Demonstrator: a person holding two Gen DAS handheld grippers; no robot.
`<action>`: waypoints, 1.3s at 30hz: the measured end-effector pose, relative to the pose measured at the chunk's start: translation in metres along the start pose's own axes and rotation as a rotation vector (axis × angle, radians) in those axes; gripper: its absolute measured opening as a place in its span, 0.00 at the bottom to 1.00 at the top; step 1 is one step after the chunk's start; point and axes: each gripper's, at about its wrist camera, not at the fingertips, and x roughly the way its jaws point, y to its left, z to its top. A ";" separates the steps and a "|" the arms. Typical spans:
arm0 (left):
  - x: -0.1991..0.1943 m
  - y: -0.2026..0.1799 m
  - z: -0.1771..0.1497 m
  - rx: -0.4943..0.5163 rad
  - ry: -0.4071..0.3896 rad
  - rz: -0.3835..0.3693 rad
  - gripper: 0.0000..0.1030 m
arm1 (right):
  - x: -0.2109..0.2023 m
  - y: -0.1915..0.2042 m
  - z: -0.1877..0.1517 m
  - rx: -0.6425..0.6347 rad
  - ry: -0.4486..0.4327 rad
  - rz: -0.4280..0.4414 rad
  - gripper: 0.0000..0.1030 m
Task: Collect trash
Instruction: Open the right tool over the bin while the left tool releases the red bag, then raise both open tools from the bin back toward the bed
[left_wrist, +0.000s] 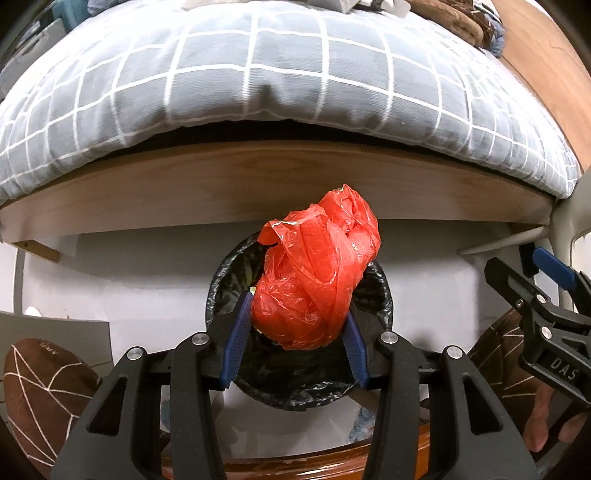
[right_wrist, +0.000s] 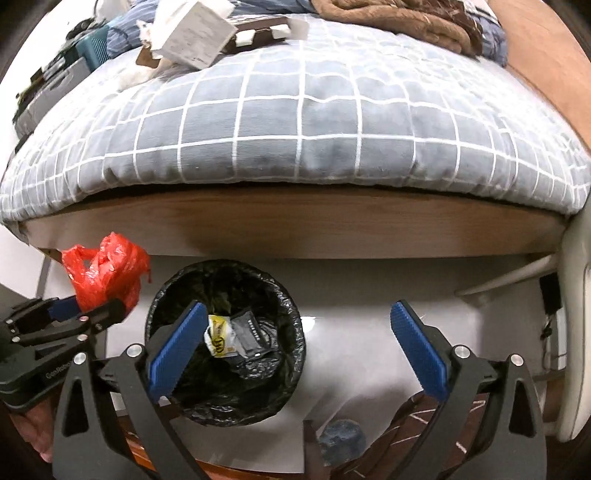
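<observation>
The left gripper (left_wrist: 299, 328) has its blue pads pressed against the sides of a crumpled red plastic bag (left_wrist: 317, 273), which bulges out ahead of the fingertips. Directly beyond and below that grip sits the round trash bin (left_wrist: 380, 291), lined with a black bag, on the white floor in front of a bed with a grey checked quilt (left_wrist: 258, 85).

The right gripper (right_wrist: 299, 354) stands with its jaws spread wide and nothing between them. The bin (right_wrist: 173, 295) lies behind its left finger, with a yellow-and-white wrapper (right_wrist: 219, 336) and a dark packet (right_wrist: 251, 336) inside.
</observation>
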 end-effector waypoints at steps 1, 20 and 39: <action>0.001 -0.002 0.001 0.002 0.000 0.003 0.44 | 0.001 -0.002 0.000 0.008 0.001 0.003 0.93; 0.016 -0.019 -0.005 0.033 -0.002 0.011 0.56 | 0.011 -0.006 0.000 0.042 0.012 0.003 0.93; -0.017 0.012 0.002 -0.015 -0.095 0.029 0.94 | 0.004 0.004 0.010 -0.013 -0.033 -0.027 0.93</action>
